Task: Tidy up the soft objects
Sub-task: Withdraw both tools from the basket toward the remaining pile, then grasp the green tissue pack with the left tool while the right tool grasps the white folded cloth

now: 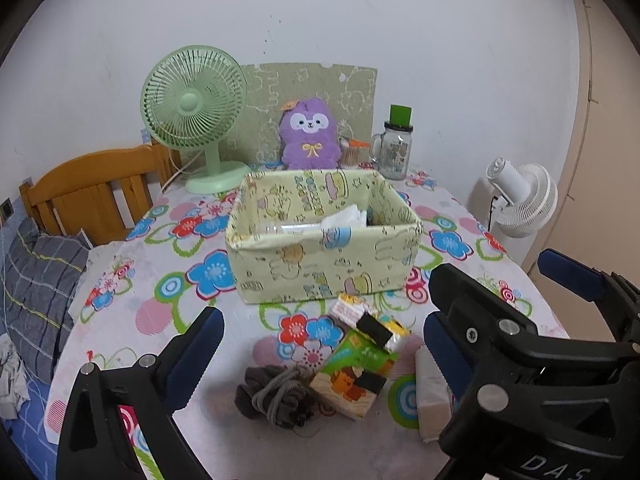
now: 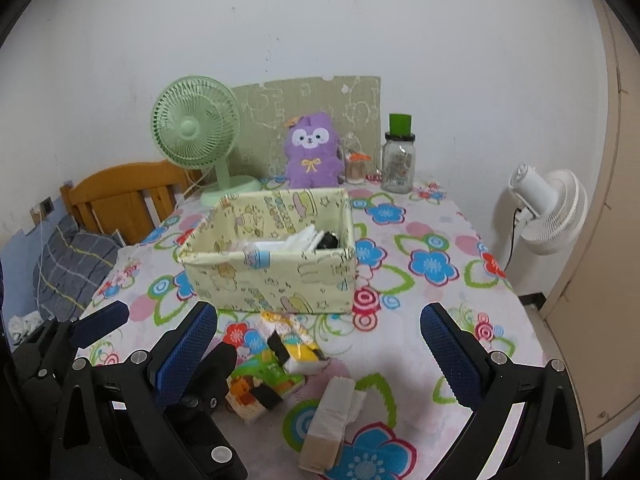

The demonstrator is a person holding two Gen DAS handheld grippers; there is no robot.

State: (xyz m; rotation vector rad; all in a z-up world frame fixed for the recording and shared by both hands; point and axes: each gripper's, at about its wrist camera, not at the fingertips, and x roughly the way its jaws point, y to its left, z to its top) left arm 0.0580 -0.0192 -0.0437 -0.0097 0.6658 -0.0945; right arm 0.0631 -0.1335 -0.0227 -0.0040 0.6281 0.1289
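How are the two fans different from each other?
The green fan stands on the table, at its far left by the wall; the white fan stands off the table, to its right. The green fan faces the cameras, its grille showing full-on; the white fan is turned away, its motor housing showing. Both have round slatted heads and a cord.
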